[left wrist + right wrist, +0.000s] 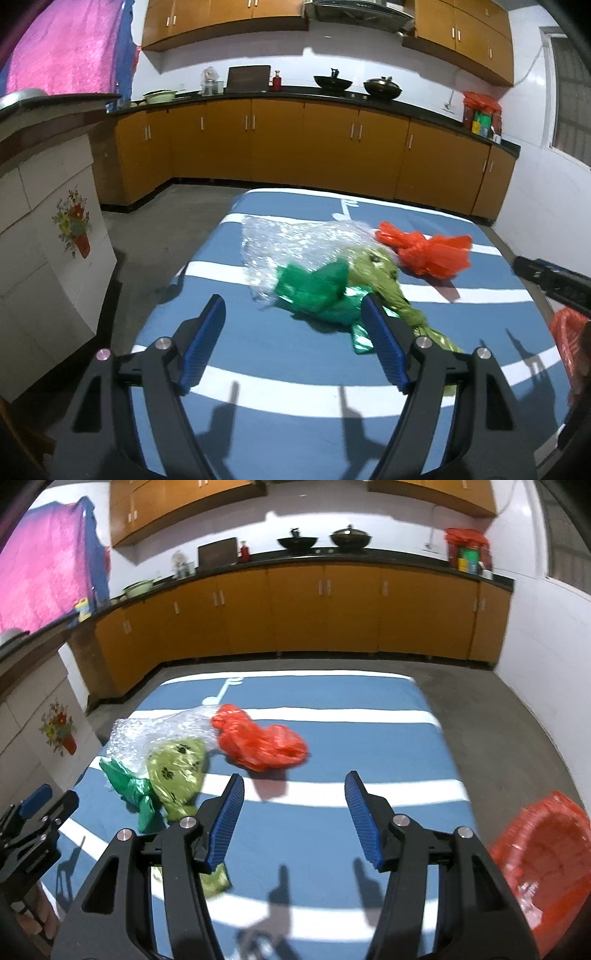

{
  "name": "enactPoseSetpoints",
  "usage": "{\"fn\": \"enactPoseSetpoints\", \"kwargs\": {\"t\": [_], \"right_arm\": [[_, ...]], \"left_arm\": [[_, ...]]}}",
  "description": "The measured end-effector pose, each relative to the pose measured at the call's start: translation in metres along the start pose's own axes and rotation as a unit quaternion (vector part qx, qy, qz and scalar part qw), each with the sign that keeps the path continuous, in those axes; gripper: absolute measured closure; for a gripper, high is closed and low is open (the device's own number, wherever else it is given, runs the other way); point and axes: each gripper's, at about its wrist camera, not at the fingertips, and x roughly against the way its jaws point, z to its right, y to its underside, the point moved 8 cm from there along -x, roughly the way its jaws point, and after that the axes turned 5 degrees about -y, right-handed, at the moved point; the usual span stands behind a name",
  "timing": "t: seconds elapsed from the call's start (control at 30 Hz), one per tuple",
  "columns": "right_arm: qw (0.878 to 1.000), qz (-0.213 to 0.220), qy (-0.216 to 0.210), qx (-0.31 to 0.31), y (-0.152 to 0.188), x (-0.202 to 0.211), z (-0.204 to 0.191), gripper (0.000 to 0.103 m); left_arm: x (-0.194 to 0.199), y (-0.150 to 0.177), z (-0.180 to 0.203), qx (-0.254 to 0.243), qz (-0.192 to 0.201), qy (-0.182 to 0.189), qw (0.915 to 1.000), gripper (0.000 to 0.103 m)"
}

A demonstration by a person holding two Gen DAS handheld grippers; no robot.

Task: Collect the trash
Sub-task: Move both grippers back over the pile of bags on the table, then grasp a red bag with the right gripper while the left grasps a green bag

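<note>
Trash bags (424,251) on striped blue table (280,354) — kitchen

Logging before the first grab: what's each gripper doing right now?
Left gripper: open, holding nothing, above the green bag.
Right gripper: open, holding nothing, above the striped blue table.

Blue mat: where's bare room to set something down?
Free: right half of the mat, between the red bag and the red bin; also the near strip. Crowded: far left, with bubble wrap, green bag, olive bag.
</note>
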Motion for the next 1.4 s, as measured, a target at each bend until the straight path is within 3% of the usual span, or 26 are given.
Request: {"fn": "enactPoseSetpoints", "kwargs": {"t": [0.37,0.47,0.53,0.63,0.83,0.9,1.03,1.27,1.4], "right_arm": [[1.000,-0.020,-0.007,0.012,-0.018,-0.062,-0.020,0.052],[0.999,-0.033,-0.004,0.019,-0.014,-0.073,-0.020,0.061],[0.999,-0.040,-0.001,0.024,-0.010,-0.075,-0.018,0.080],[0.999,-0.043,0.002,0.021,-0.006,-0.073,-0.013,0.092],[0.999,-0.040,0.005,0.017,-0.002,-0.064,-0.006,0.095],[0.999,-0.041,0.005,0.016,0.000,-0.060,-0.004,0.095],[0.999,-0.042,0.006,0.015,0.004,-0.056,0.000,0.095],[0.999,-0.043,0.009,0.013,0.007,-0.046,0.005,0.095],[0.999,-0.038,0.011,0.011,0.008,-0.036,0.007,0.095]], "left_arm": [[-0.016,-0.015,-0.005,0.003,0.011,0.015,0.9998,0.028],[-0.025,-0.017,0.002,-0.003,0.005,0.026,0.9997,0.028],[-0.030,-0.017,0.006,-0.009,0.001,0.030,0.9995,0.029],[-0.039,-0.018,0.014,-0.013,-0.006,0.041,0.9990,0.030],[-0.059,-0.016,0.030,-0.040,-0.025,0.058,0.9972,0.046],[-0.066,-0.013,0.033,-0.040,-0.039,0.065,0.9963,0.055],[-0.074,-0.007,0.032,-0.028,-0.058,0.072,0.9953,0.063],[-0.074,-0.003,0.033,-0.016,-0.068,0.090,0.9935,0.097],[-0.066,-0.004,0.034,-0.014,-0.062,0.097,0.9933,0.099]]}}
